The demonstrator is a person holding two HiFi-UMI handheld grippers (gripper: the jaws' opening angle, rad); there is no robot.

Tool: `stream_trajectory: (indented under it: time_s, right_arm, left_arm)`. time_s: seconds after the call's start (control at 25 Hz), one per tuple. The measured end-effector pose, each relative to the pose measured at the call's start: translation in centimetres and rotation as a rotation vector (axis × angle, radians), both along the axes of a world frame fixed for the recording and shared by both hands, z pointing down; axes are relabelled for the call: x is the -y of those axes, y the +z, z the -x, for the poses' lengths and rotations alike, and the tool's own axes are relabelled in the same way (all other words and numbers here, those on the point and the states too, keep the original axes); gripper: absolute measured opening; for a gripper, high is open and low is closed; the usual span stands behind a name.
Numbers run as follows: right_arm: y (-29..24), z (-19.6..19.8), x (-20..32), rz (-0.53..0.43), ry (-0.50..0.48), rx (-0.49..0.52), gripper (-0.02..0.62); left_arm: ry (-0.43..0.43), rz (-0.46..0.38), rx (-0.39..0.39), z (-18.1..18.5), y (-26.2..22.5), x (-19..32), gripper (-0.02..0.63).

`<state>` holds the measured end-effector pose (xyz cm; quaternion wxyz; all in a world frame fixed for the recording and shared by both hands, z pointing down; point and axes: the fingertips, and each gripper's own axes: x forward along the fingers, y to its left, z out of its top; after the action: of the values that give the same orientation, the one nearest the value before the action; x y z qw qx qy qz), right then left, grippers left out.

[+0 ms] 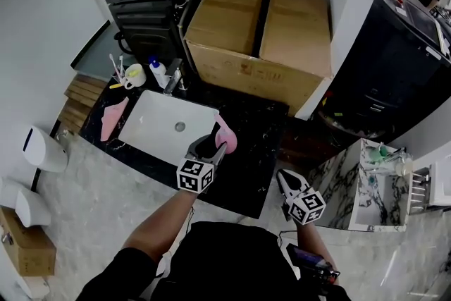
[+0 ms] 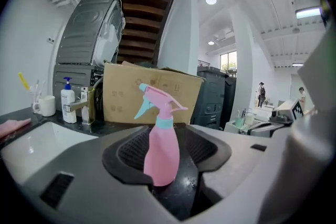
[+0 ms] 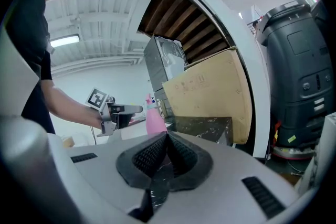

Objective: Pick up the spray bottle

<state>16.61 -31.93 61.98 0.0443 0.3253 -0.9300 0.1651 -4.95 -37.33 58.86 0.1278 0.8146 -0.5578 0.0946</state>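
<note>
Pink spray bottle (image 2: 161, 150), teal trigger (image 2: 143, 108) and collar (image 2: 164, 123) (standing upright).

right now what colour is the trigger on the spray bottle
Light blue trigger, on a pink spray bottle. It shows best in the left gripper view.

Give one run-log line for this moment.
left gripper: open around spray bottle, not gripping | right gripper: shut, empty | spray bottle: upright on counter
</note>
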Motion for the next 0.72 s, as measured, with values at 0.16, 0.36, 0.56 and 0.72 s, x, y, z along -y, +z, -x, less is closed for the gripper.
stream_trajectory:
  time_s: [0.16,0.36,0.56,0.72]
  right_arm:
    - [0.2,-0.8,-0.1,0.007,0.012,-0.006,0.026]
    - [0.3,-2.3,-0.1,0.009,0.042,-0.003,0.026]
    - [0.6,-3.4,-0.1,0.016,0.056,-0.002,0.026]
    - [0.8,-3.6,-0.3,0.024,0.058,-0.003,0.026]
  left_arm:
    - [-0.003,0.009,0.008,0.1,0.2,1.8,0.249]
    - [-0.002,0.014,0.035,-0.3,0.3,3.2,0.251]
    - [-0.009,0.011,0.051,-0.5,0.3,3.9,0.245]
    - [-0.012,0.008,0.045,-0.6,0.4,4.2,0.225]
